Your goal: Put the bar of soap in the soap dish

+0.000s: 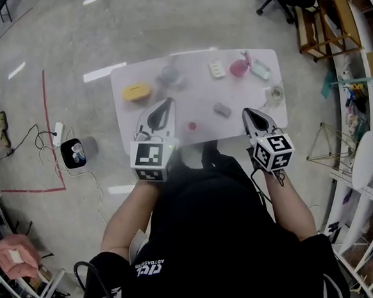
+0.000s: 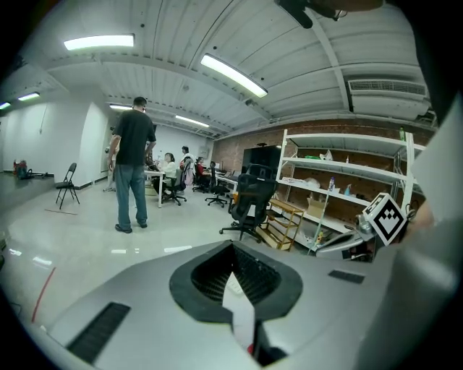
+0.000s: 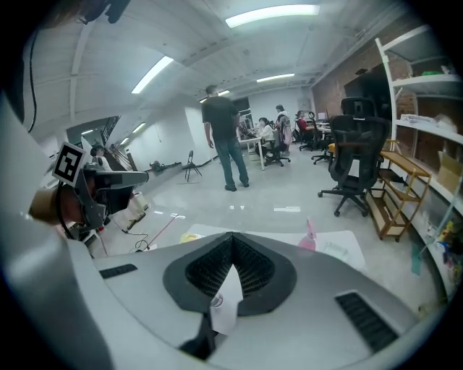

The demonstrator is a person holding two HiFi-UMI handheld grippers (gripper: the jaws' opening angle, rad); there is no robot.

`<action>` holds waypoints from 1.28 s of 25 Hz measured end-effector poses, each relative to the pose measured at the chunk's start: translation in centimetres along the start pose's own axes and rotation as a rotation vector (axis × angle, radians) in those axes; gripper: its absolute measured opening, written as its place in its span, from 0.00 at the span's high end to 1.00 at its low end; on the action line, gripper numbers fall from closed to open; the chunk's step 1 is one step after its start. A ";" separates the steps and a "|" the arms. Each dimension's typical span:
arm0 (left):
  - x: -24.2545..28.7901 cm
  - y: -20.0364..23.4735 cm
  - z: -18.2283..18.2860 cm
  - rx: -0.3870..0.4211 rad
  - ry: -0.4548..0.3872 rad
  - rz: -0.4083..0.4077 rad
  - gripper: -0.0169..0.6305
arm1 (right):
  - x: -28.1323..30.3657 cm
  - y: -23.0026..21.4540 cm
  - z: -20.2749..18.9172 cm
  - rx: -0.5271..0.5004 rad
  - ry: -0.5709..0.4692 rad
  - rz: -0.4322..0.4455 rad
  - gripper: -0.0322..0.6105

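Above the near edge of the table [image 1: 198, 96], the left gripper [image 1: 166, 105] and the right gripper [image 1: 248, 112] were held well apart, each clenched shut with nothing between its jaws. Between them, nearer the right one and touched by neither, a small grey block, taken for the bar of soap [image 1: 222, 110], was laid on the tabletop. Farther off, beyond the left gripper, a yellow oval thing [image 1: 136, 91] was seen.
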State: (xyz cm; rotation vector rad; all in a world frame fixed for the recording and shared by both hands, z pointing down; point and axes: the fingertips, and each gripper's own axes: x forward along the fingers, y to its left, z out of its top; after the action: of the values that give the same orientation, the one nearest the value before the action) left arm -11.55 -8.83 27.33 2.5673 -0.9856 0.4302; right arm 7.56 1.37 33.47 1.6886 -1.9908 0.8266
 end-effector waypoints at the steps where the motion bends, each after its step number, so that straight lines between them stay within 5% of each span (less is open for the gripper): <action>1: 0.4 -0.2 -0.2 0.000 0.009 0.003 0.96 | 0.3 -0.4 -0.4 -0.002 0.009 0.005 0.93; 9: 2.0 -1.7 -0.2 -0.038 0.013 0.030 0.96 | 3.7 -3.6 -3.6 -0.006 0.077 0.030 0.93; 18: 4.3 -3.3 -1.1 -0.082 -0.018 0.102 0.96 | 8.6 -6.5 -8.7 -0.056 0.129 0.153 0.93; 32: 4.7 -3.3 -7.4 -0.190 -0.008 0.204 0.96 | 13.4 -7.4 -15.8 -0.140 0.255 0.227 0.93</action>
State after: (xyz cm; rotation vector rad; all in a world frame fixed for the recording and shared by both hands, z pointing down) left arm -7.07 -6.02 35.09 2.3120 -1.2344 0.3612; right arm 11.13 1.15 55.19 1.2293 -2.0309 0.9058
